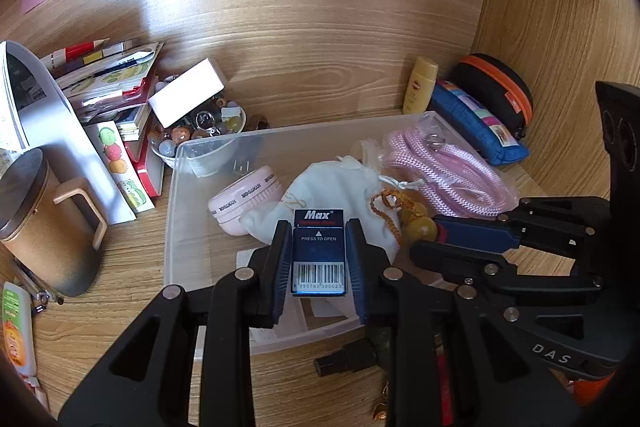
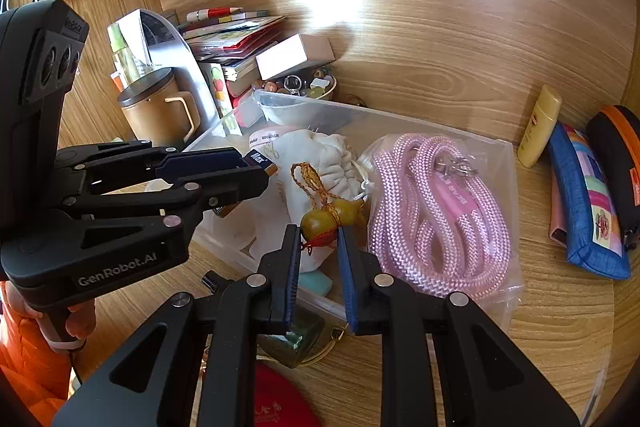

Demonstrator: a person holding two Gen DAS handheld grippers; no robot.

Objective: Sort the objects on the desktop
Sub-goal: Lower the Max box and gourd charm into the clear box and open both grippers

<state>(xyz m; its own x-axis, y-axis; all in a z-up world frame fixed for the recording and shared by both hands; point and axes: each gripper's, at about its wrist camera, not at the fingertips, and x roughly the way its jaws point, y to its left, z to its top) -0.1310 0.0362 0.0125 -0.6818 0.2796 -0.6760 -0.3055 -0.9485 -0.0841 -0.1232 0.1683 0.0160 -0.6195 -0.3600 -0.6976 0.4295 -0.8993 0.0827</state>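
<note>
My left gripper (image 1: 319, 227) is shut on a dark blue "Max" staple box (image 1: 319, 251) and holds it over the clear plastic bin (image 1: 176, 227). In the right wrist view the left gripper (image 2: 256, 167) comes in from the left with the box (image 2: 262, 159). My right gripper (image 2: 320, 233) is shut on the red-tied neck of a small brown gourd charm (image 2: 332, 215) with an orange cord, over the bin (image 2: 500, 147). The right gripper also shows in the left wrist view (image 1: 432, 231), beside the gourd (image 1: 420, 227).
The bin holds a white drawstring pouch (image 1: 340, 187), a pink round case (image 1: 244, 195) and a bagged pink rope (image 2: 432, 207). A tan mug (image 1: 44, 223), books (image 1: 108, 79) and a bead bowl (image 1: 200, 135) stand left. A yellow bottle (image 2: 538, 127), blue pouch (image 2: 588, 211) and black case (image 2: 620, 155) lie right.
</note>
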